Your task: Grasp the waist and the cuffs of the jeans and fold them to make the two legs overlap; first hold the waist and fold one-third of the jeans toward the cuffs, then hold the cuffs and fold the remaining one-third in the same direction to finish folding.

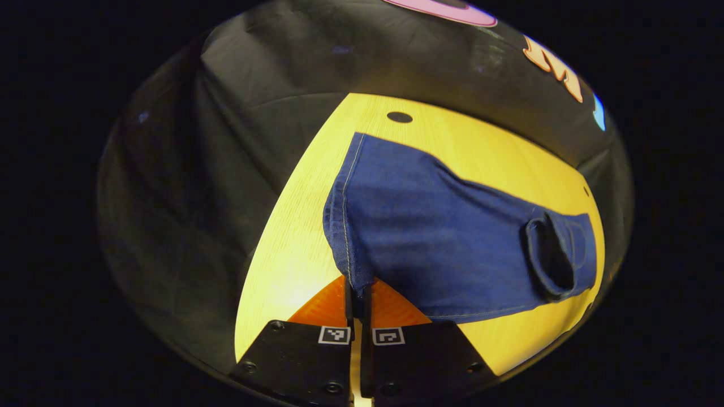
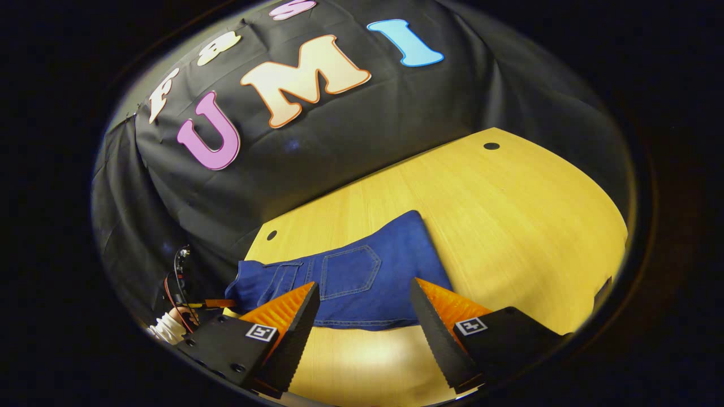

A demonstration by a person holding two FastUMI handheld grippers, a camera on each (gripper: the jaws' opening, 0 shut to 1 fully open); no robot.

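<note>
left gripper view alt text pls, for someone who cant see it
The left gripper has its fingers closed on the near corner of blue jeans, lifting that edge off a yellow wooden table. A black cloth wall hangs behind.

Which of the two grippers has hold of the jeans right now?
The left gripper: its fingers are closed on the edge of the jeans. The right gripper is open, fingers spread apart above the denim.

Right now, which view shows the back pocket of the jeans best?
The right gripper view: the back pocket faces the camera, its stitching clear between the open right claw fingers. The left gripper view presents the jeans from the fold, with no such clear pocket.
</note>
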